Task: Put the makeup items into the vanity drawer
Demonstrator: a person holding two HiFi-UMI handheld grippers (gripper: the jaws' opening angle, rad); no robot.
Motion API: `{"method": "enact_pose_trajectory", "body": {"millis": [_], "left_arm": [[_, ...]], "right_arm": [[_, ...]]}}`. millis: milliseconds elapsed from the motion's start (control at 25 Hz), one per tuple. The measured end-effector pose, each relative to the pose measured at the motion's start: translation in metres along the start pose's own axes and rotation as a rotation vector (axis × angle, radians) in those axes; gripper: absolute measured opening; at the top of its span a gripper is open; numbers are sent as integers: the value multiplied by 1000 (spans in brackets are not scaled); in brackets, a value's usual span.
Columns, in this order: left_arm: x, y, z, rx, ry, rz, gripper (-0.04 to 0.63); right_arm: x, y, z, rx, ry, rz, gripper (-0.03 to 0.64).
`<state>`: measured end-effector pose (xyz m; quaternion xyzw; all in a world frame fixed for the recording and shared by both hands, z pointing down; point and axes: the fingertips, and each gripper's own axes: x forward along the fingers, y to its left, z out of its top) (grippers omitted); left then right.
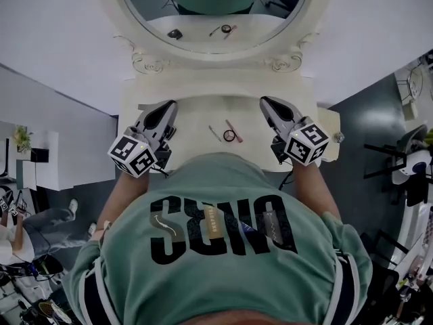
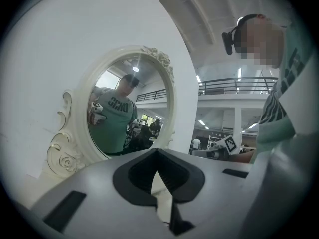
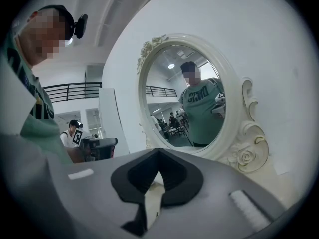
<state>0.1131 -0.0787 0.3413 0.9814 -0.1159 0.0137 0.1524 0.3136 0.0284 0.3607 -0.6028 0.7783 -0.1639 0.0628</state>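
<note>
On the cream vanity top [image 1: 196, 110], three makeup items lie together in the middle: a thin dark pencil [image 1: 214, 133], a round compact [image 1: 230, 136] and a pink stick [image 1: 234, 130]. My left gripper [image 1: 164, 107] hovers over the left part of the top, my right gripper [image 1: 267, 102] over the right part, the items between them. Both point at the oval mirror [image 1: 216, 5]. The left gripper [image 2: 157, 156] and the right gripper [image 3: 158, 156] each have their jaws closed together with nothing in them. No drawer shows; my torso hides the vanity's front.
The mirror's carved cream frame [image 2: 65, 153] [image 3: 249, 153] rises at the back of the top. A white cabinet [image 1: 47, 158] and a seated person [image 1: 40, 222] are at the left. Chairs [image 1: 406, 161] stand on the dark floor at the right.
</note>
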Motion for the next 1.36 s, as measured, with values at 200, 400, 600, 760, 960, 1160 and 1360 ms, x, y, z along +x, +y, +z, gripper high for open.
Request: {"method": "enact_pose_trajectory", "body": {"millis": [200,400,600,760,960,1160,1360], "left_arm": [[-5,5,2,-3,-10,11,-2],[-9,7,3,-5,-20,16,-2],[-11,7,4,-8,-27,19,-2],[-12,7,4,-10,-33,21,-2],[-13,8,3,-18,-34,23,-2],[-13,8,2,-24,-37,21,-2],[-15,7,3,-25,-38,22,-2]], "right_arm": [[5,3,1,-17,14,6,8],[5,4,4,-46,21,0,6],[4,8,3,-72,36,1,6],[3,10,2,-80,39,4,6],[2,11,0,-88,50,4,6],[2,13,-1,-96,57,6,6],[1,16,-2,-103,59,10,6]]}}
